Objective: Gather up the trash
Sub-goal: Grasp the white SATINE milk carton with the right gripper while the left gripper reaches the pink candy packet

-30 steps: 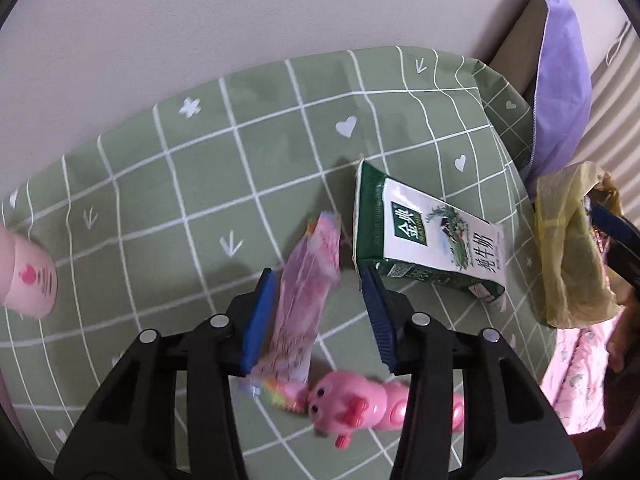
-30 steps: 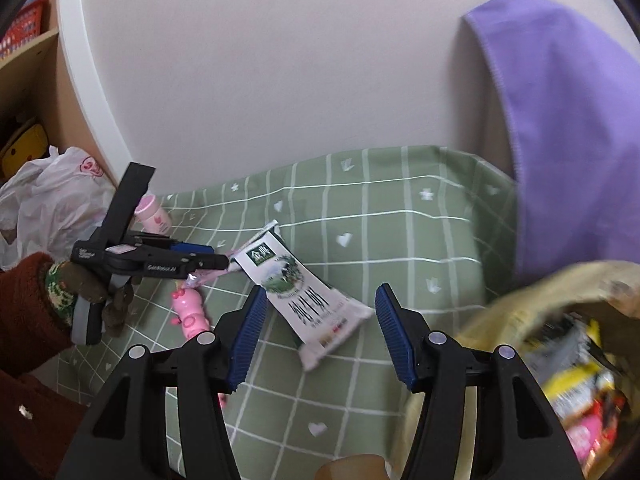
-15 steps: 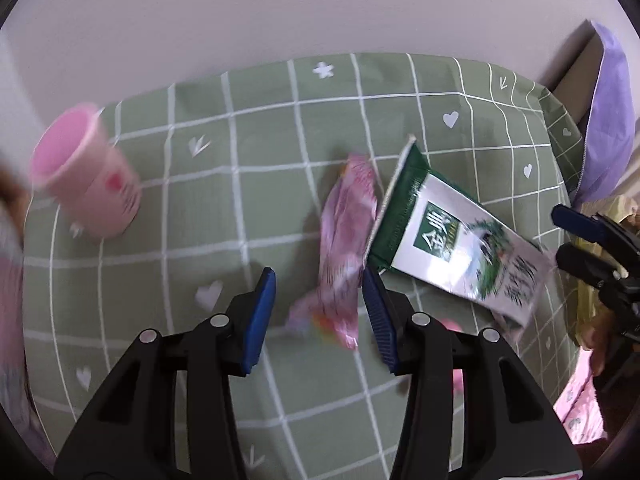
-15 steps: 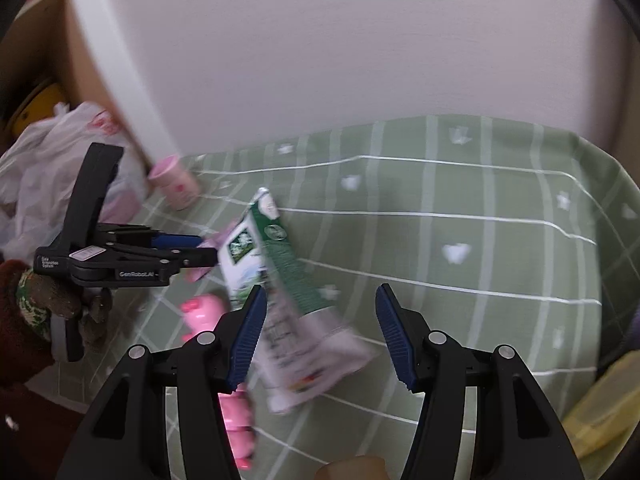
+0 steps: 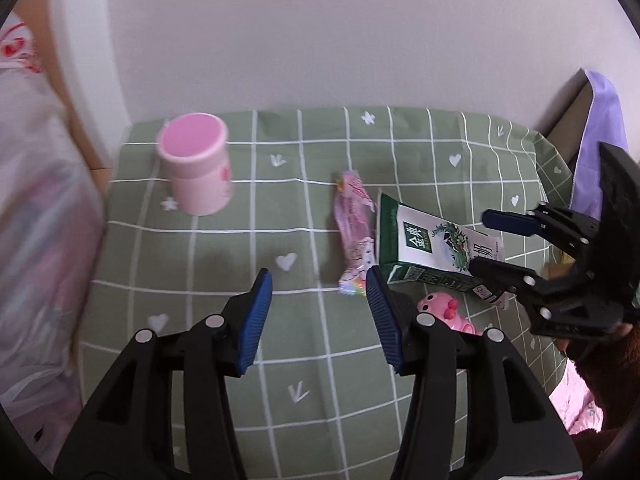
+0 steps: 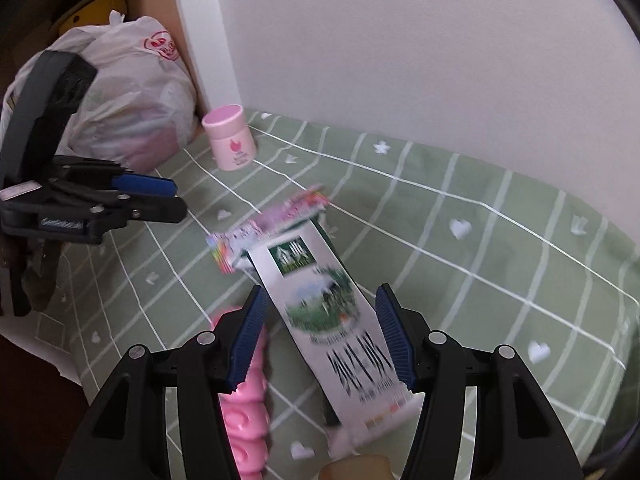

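1. On the green checked cloth point(image 5: 208, 320), the milk carton point(image 6: 332, 312) serves as the landmark: it lies flat on its side near the middle, printed face up.
2. The right gripper point(image 6: 320, 332) straddles the carton's lower half. Its jaws stand wide with a blue pad on either side; whether the pads already press the carton's sides cannot be told from the blurred right wrist view.
3. The left gripper point(image 5: 320, 316) hangs over bare cloth just left of the carton, its jaws opening with nothing between them.
4. The pink snack wrapper point(image 5: 354, 232) lies touching the carton's left edge; a pink toy point(image 5: 444, 312) sits just below the carton; a pink cup point(image 5: 196, 164) stands well apart to the left.
5. Handling, as a judgement: the carton looks like thin paperboard, probably empty, so light and stiff along its edges but easily crushed across the broad faces. Its glossy print may be slippery. Take it across the narrow width, near mid-length, with a moderate squeeze.
6. The wrapper looks limp and crinkly; pinch it at one end.
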Action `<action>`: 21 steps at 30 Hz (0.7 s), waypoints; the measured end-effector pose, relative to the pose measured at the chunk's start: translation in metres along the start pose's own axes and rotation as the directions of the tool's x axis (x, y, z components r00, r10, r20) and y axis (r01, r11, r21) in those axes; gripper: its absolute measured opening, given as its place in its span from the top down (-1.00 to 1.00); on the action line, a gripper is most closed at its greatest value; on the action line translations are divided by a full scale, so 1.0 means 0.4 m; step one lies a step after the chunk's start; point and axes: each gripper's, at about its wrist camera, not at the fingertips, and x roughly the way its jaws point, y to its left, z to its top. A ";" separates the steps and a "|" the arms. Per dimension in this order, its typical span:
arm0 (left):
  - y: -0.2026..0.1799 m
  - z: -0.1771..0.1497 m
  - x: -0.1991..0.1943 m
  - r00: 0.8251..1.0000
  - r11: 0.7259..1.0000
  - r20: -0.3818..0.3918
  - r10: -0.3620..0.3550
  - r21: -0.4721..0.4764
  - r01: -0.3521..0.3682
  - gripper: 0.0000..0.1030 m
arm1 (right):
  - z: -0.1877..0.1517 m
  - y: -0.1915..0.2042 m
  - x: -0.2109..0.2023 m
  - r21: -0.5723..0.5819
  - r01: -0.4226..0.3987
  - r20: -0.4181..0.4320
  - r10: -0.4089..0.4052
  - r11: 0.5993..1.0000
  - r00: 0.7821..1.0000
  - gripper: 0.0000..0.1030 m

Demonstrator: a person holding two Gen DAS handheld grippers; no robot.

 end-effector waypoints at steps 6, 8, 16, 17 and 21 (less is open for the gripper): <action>0.016 -0.008 -0.041 0.999 0.999 0.030 0.020 -0.025 -0.019 0.05 | -0.015 -0.010 0.040 -0.003 0.036 -0.068 -0.036 0.999 0.997 -0.07; 0.025 -0.011 -0.045 0.999 0.999 0.032 0.022 -0.031 -0.021 0.05 | -0.034 -0.027 0.031 0.041 0.046 -0.081 -0.042 0.998 0.996 -0.07; 0.040 -0.022 -0.022 1.000 0.999 0.011 -0.003 -0.054 0.004 0.04 | -0.130 -0.033 -0.054 0.106 -0.006 -0.088 0.016 0.994 0.996 -0.06; 0.039 -0.023 -0.022 1.000 0.998 0.010 -0.008 -0.056 0.009 0.04 | -0.126 -0.027 -0.062 0.092 -0.014 -0.065 0.020 0.996 0.998 -0.06; 0.041 -0.028 -0.010 1.000 0.998 -0.003 -0.025 -0.063 0.025 0.04 | -0.085 -0.008 -0.034 -0.031 0.044 -0.059 -0.046 0.999 0.997 -0.06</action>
